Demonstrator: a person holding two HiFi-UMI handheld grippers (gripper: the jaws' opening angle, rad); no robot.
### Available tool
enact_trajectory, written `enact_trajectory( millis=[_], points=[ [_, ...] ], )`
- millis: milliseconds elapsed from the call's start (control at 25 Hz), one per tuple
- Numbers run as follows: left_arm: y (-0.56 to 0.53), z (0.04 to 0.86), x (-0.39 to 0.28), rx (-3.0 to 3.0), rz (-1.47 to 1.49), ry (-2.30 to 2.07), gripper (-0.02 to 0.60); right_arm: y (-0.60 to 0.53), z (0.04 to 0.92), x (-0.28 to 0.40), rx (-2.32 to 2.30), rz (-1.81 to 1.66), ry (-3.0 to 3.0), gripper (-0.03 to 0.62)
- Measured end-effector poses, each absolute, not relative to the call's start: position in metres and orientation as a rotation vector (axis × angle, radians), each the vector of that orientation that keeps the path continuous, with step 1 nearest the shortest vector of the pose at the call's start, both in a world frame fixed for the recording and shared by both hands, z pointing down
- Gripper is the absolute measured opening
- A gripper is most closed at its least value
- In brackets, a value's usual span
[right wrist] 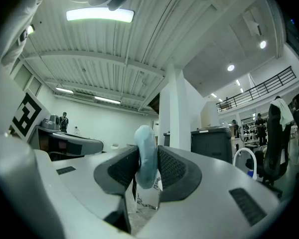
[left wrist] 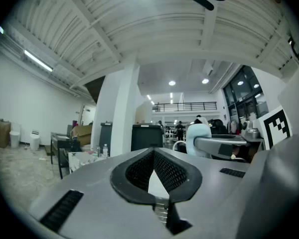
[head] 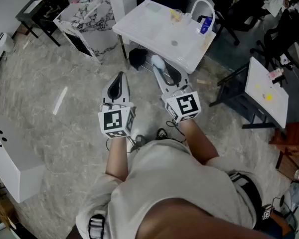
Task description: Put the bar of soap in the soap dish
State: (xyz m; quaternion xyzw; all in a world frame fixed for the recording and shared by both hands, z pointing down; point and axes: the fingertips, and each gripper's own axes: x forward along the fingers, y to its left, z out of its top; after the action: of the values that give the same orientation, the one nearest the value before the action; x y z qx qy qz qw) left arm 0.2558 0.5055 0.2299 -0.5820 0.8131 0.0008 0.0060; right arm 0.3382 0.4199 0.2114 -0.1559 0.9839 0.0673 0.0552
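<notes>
Over grey floor (head: 65, 133), right gripper's (right wrist: 148, 157) fingers (right wrist: 175, 169) clamp the soap bar (right wrist: 145, 146).

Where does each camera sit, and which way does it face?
Head view: on the head, facing steeply down at floor; shows forearms, left tool, right tool.
Left gripper view: on the left tool, facing level along its shut, empty jaws.
Right gripper view: on the right tool, facing along jaws clamping the bar of soap.
Shared: each gripper view shows the other tool.
</notes>
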Motion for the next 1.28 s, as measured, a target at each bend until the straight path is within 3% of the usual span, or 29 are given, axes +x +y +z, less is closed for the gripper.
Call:
enact_trajectory(
  millis=[720, 1280],
  points=[
    [0.558, 0.266, 0.208, -1.914, 0.024, 2.572, 0.018, 0.465, 0.242, 0.295, -0.519, 0.152, 3.055, 0.115],
    [0.477, 0.282, 0.131, -1.914, 0.013, 2.602, 0.018, 0.381, 0.255, 0.214, -0.508, 0.152, 3.071, 0.115]
  ],
)
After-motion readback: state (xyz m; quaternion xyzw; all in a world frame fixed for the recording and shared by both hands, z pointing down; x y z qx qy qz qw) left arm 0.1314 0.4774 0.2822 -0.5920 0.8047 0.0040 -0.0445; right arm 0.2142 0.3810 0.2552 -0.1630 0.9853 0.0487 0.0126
